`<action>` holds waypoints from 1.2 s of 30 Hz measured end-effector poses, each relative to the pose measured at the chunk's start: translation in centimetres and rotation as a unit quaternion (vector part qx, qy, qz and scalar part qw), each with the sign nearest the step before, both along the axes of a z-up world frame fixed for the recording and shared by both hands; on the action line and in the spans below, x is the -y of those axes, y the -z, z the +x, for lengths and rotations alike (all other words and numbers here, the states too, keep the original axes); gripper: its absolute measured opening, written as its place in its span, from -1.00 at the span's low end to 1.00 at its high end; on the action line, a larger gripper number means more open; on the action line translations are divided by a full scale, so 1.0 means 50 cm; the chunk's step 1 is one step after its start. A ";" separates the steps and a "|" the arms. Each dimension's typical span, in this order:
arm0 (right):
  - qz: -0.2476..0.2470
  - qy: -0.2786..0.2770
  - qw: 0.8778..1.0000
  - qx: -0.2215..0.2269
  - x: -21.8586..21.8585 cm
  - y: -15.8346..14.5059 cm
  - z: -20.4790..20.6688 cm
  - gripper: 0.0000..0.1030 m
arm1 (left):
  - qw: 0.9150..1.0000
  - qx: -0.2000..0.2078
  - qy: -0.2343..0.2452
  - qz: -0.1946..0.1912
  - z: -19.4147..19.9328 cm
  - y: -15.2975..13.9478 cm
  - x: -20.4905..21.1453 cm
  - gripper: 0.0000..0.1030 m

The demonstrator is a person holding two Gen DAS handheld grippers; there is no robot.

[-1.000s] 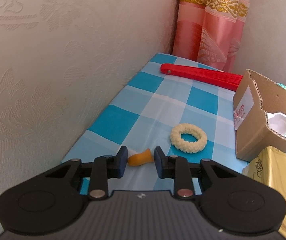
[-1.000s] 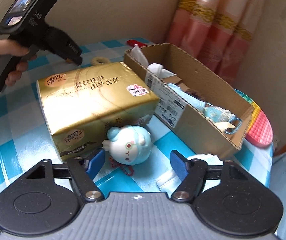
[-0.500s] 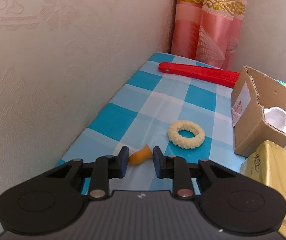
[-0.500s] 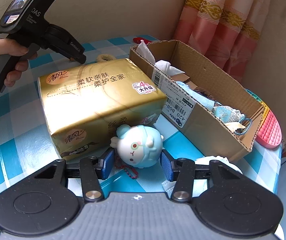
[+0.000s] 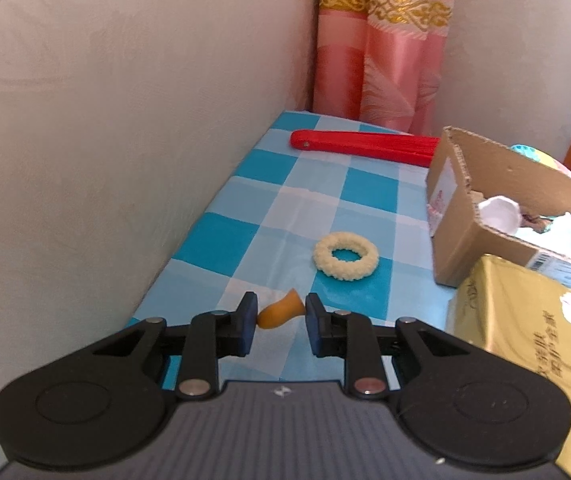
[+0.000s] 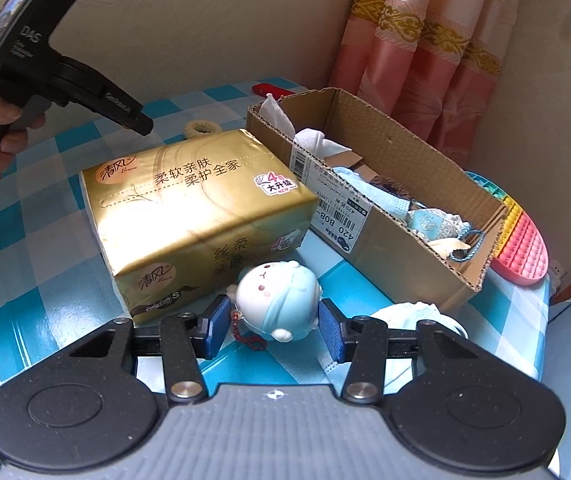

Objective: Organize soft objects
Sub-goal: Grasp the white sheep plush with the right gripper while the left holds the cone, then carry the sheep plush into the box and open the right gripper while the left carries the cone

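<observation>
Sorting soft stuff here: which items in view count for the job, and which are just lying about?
Job:
orange squishy piece between left gripper pads
round plush toy between right gripper pads
cream ring
cardboard box

Lying about:
red fan
tissue pack
</observation>
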State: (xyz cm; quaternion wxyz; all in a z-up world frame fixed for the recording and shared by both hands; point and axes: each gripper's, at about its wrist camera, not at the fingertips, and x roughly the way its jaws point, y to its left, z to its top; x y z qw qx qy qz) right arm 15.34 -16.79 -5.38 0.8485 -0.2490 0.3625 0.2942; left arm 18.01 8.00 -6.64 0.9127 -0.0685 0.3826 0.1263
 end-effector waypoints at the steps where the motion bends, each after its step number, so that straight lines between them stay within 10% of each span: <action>1: 0.002 0.002 1.000 0.000 0.001 -0.003 -0.002 0.02 | 1.000 0.002 0.004 0.000 -0.004 -0.005 0.001 -0.53; 23: 0.026 0.046 0.998 -0.038 0.018 0.003 0.005 0.09 | 0.998 0.008 0.062 0.007 -0.047 -0.047 0.029 -0.53; 36: 0.058 0.070 0.996 0.025 0.028 -0.121 0.060 0.09 | 0.994 0.016 0.110 -0.001 -0.066 -0.083 0.044 -0.53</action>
